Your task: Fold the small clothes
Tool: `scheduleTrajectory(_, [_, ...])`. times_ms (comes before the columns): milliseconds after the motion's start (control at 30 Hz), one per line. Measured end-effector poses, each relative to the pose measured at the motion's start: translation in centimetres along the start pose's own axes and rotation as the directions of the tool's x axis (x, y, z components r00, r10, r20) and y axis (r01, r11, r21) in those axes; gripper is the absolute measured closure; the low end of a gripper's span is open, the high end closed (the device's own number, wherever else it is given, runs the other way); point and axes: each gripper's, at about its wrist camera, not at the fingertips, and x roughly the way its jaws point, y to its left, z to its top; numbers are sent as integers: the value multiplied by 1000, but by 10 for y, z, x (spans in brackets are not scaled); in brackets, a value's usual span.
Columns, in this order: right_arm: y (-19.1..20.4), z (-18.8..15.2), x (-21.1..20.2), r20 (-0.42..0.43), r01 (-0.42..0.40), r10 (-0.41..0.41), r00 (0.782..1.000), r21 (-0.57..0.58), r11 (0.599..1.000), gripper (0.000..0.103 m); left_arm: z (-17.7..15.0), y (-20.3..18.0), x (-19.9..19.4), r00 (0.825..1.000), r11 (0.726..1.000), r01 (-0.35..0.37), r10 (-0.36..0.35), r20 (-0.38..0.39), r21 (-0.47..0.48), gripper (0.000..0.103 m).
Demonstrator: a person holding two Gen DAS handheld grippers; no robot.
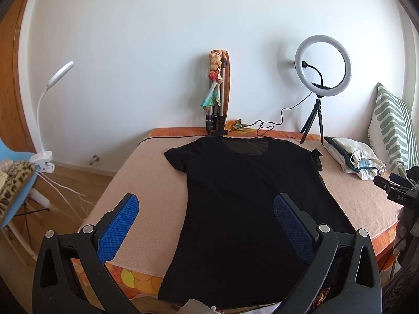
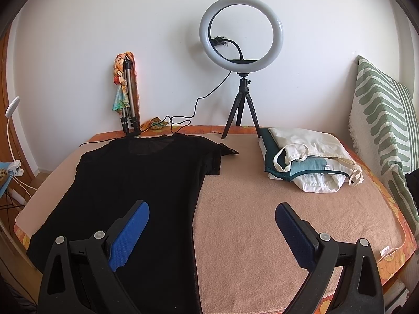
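A black short-sleeved T-shirt [image 1: 246, 193] lies spread flat on the peach blanket [image 1: 157, 183], neckline toward the wall and hem at the near edge. My left gripper [image 1: 205, 204] hovers open above the shirt's lower left part, its blue pads [image 1: 117, 227] wide apart and holding nothing. In the right wrist view the same T-shirt [image 2: 131, 183] fills the left half of the blanket [image 2: 262, 222]. My right gripper [image 2: 212, 210] is open over the shirt's right side edge, with its left pad above black cloth and its right pad above bare blanket.
A pile of folded white and teal clothes [image 2: 309, 157] lies at the back right. A ring light on a small tripod [image 2: 241, 60] and a folded tripod with a scarf [image 2: 127, 91] stand by the wall. A striped pillow [image 2: 385, 120] leans at right. A clip lamp [image 1: 49, 110] stands left.
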Motion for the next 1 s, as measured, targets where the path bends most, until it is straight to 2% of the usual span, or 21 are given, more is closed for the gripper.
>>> scheduleTrajectory(633, [4,2,1,5,-6,6,1000,5,1000,5,-4,2,0,1000,1000,-15,15,0,3,0])
scheduleTrajectory(1000, [27,25,5,31,-74,73,997,9,997,5,-24,40,9,998,999,-12,10,-56,-32,0])
